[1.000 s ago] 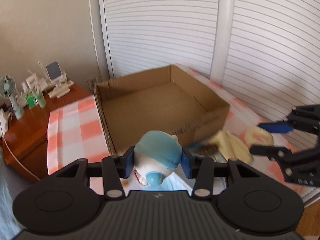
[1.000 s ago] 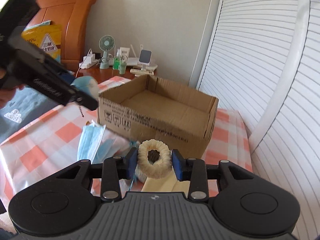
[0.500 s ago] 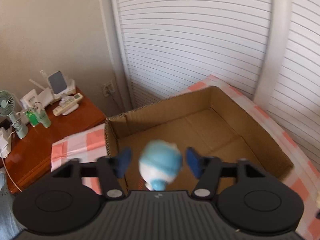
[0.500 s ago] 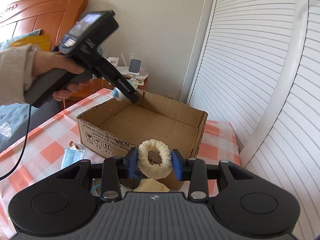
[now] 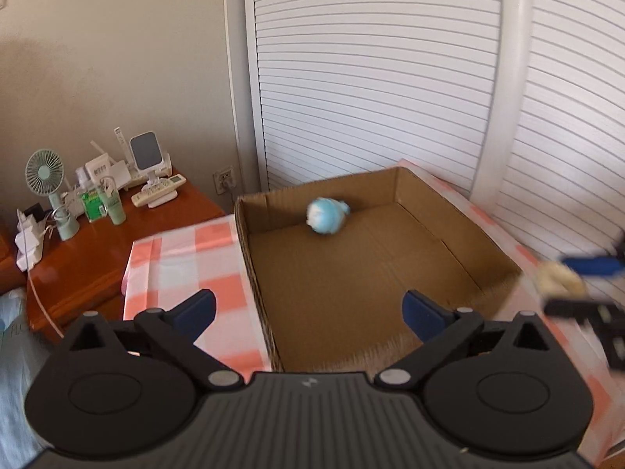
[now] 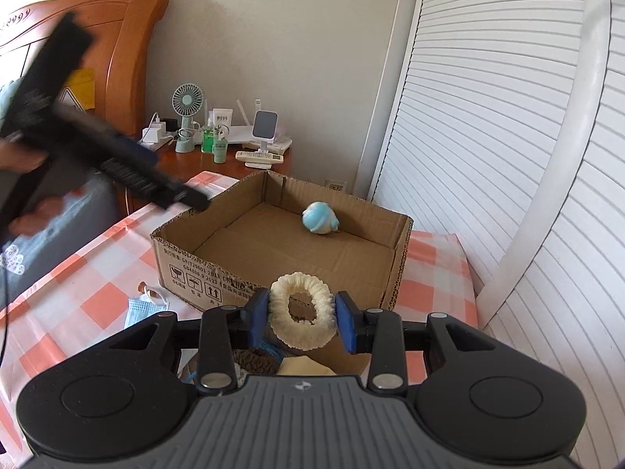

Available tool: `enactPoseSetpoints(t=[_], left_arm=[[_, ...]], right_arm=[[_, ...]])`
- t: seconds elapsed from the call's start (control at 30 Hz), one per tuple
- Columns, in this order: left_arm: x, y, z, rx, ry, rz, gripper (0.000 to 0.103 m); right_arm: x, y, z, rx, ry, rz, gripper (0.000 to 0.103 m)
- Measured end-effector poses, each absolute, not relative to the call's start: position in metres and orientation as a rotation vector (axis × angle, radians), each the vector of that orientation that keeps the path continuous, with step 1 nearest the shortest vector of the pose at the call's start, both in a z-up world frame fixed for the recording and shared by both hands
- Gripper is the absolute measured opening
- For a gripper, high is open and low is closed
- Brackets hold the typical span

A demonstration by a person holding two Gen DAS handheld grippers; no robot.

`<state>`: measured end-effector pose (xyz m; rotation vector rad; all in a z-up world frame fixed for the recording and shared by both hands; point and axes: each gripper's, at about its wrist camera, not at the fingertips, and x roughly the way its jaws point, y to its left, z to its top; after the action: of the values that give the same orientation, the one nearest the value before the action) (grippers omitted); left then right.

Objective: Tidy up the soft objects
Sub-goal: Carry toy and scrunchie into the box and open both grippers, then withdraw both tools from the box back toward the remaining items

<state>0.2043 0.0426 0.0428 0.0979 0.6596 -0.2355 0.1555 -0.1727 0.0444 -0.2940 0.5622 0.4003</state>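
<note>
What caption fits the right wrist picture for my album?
Right tongs clamp a fluffy cream ring before the cardboard box holding a blue plush toy.

A home bedroom: a carved wooden headboard (image 6: pixel 129 39) stands against the wall beside a matching nightstand (image 5: pixel 93 246). The nightstand carries a small desk fan (image 6: pixel 188 117), chargers and a remote, and white louvered closet doors (image 5: pixel 371 70) fill the adjoining wall.
</note>
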Motion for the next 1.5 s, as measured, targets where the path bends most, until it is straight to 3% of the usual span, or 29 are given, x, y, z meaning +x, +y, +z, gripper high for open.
enactPoseSetpoints(t=[0.3, 0.63, 0.7, 0.77, 0.83, 0.93, 1.5], left_arm=[[0.12, 0.054, 0.003, 0.042, 0.732, -0.174, 0.102], [0.104, 0.057, -0.019, 0.016, 0.74, -0.176, 0.102], [0.105, 0.059, -0.022, 0.011, 0.745, -0.169, 0.102], [0.106, 0.061, -0.024, 0.007, 0.751, -0.163, 0.102], [0.108, 0.063, -0.025, -0.004, 0.754, -0.166, 0.102], [0.108, 0.065, -0.027, -0.014, 0.763, -0.17, 0.102], [0.087, 0.061, -0.014, 0.011, 0.746, -0.136, 0.102]], right_arm=[[0.19, -0.161, 0.057, -0.273, 0.572, 0.402, 0.042], [0.277, -0.136, 0.057, -0.29, 0.613, 0.36, 0.042], [0.296, -0.132, 0.057, -0.285, 0.622, 0.342, 0.047], [0.314, -0.13, 0.055, -0.286, 0.62, 0.321, 0.074], [0.326, -0.129, 0.051, -0.289, 0.643, 0.291, 0.09], [0.323, -0.133, 0.047, -0.271, 0.642, 0.283, 0.102], [0.221, -0.157, 0.045, -0.217, 0.644, 0.318, 0.103]])
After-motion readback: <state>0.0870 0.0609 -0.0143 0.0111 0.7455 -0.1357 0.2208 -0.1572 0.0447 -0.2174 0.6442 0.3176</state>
